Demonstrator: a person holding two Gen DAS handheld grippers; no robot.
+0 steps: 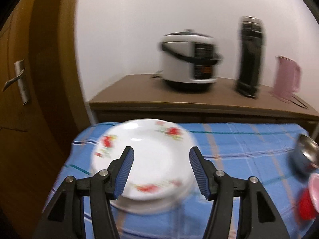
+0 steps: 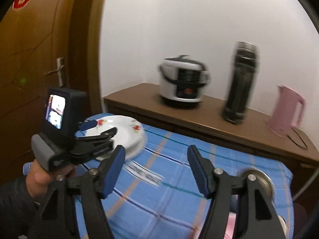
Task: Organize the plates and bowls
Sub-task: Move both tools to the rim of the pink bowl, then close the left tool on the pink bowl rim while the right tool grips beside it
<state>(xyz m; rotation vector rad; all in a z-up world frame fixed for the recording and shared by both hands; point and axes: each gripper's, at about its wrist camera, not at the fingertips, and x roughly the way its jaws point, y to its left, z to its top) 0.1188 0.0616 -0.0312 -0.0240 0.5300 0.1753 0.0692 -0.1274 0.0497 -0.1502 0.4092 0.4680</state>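
Bare blue tablecloth [image 2: 179,171] mid-table; stacked plates [image 1: 147,159] far-left, bowls [image 1: 307,159] (blurred) crowding the right edge.

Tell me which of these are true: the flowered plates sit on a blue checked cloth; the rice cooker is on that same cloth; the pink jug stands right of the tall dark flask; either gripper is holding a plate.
1. The flowered plates sit on the blue checked cloth. True.
2. The rice cooker is on that same cloth. False: it stands on the brown cabinet behind.
3. The pink jug stands right of the tall dark flask. True.
4. A gripper is holding a plate. False: the left gripper and right gripper are both open and empty.
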